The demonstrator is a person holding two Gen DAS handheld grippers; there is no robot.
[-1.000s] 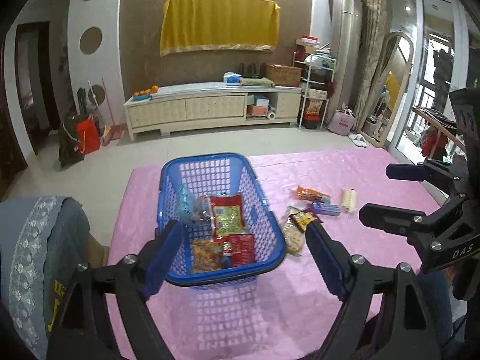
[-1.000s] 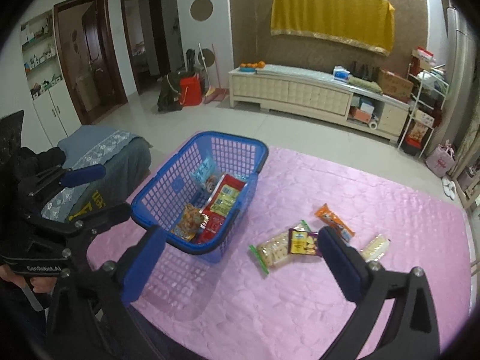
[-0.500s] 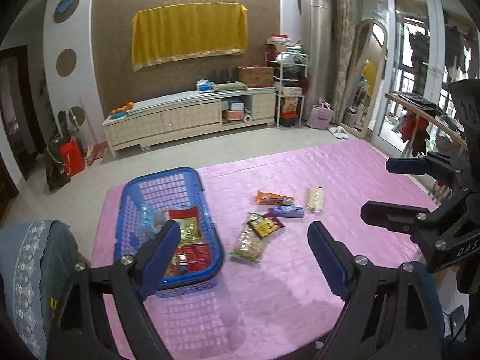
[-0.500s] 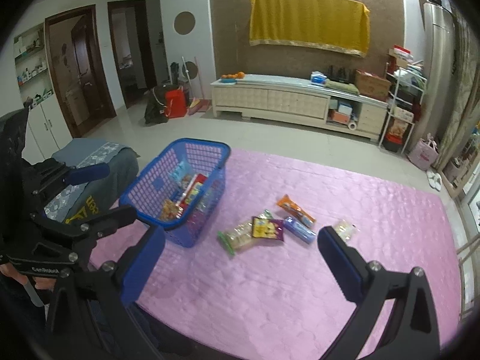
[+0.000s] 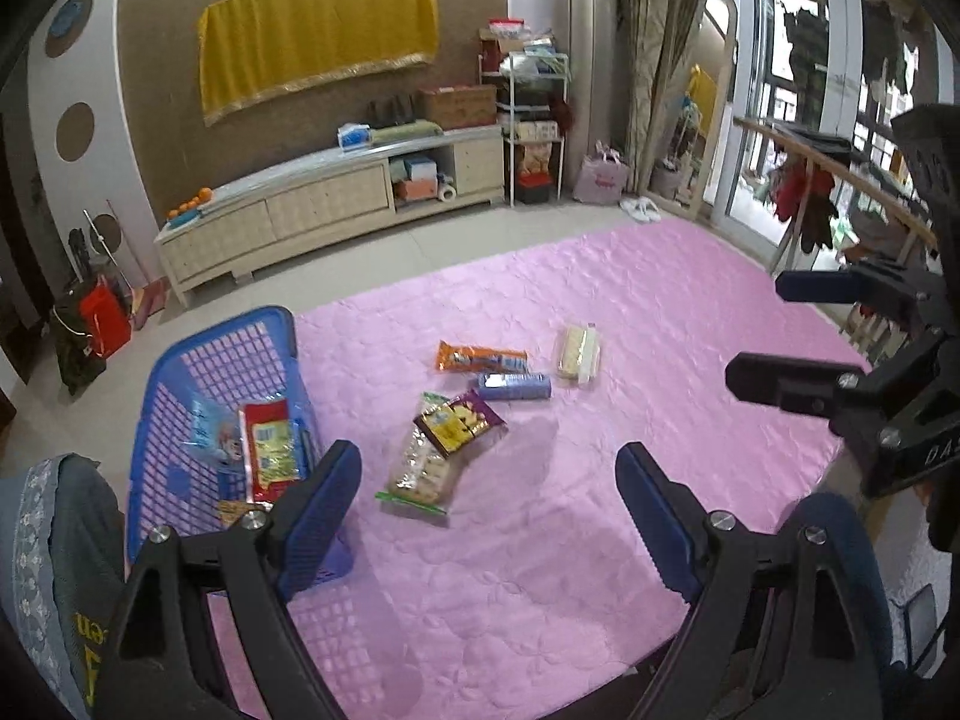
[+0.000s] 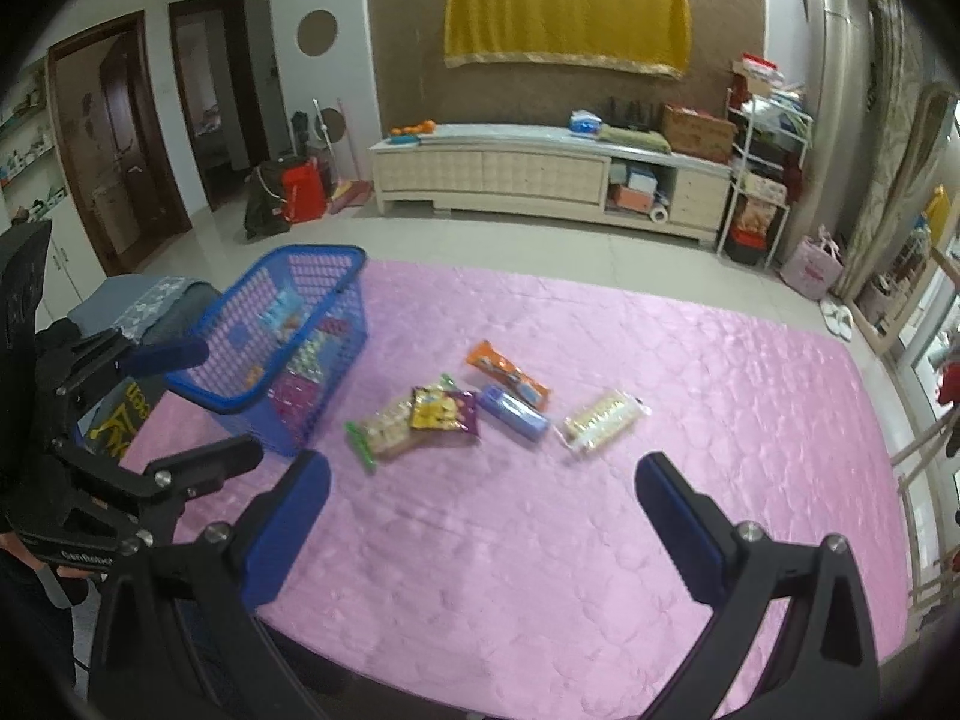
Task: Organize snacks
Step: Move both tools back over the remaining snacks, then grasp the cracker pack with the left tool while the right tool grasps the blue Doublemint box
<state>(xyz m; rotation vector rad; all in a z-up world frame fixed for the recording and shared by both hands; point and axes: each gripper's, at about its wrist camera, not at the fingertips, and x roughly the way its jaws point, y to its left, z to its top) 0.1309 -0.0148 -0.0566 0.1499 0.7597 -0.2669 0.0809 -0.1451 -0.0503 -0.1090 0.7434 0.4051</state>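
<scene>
Snacks lay in a loose cluster on the pink quilted surface (image 5: 630,324), to the right of the blue basket (image 5: 180,360), as the left wrist view showed them. An orange packet (image 5: 480,356) lay farthest back, with a lavender packet (image 5: 514,386) just in front of it and a pale cracker pack (image 5: 578,352) off to their right. Nearer the camera, a purple and yellow bag (image 5: 459,423) rested on top of a clear cracker pack (image 5: 423,471). Inside the basket were a red and green packet (image 5: 267,447) and a light blue packet (image 5: 213,435). The left gripper (image 5: 489,516) hung over the bare surface with its fingers (image 5: 318,507) wide apart and nothing between them. At the right edge the right gripper (image 5: 804,336) showed side on, its fingers spread too.

In the right wrist view, the basket (image 6: 312,255) stood at the left back of the surface (image 6: 720,360), packets visible through its mesh. The orange packet (image 6: 507,373), lavender packet (image 6: 515,414) and pale cracker pack (image 6: 603,420) lay in the middle, with the purple and yellow bag (image 6: 444,411) overlapping the clear cracker pack (image 6: 384,432). The right gripper (image 6: 480,516) was held above the near part of the surface, fingers (image 6: 288,525) apart and empty. The left gripper (image 6: 186,405) appeared at the left edge beside the basket, fingers open, gripped by a dark gloved hand (image 6: 48,558).
</scene>
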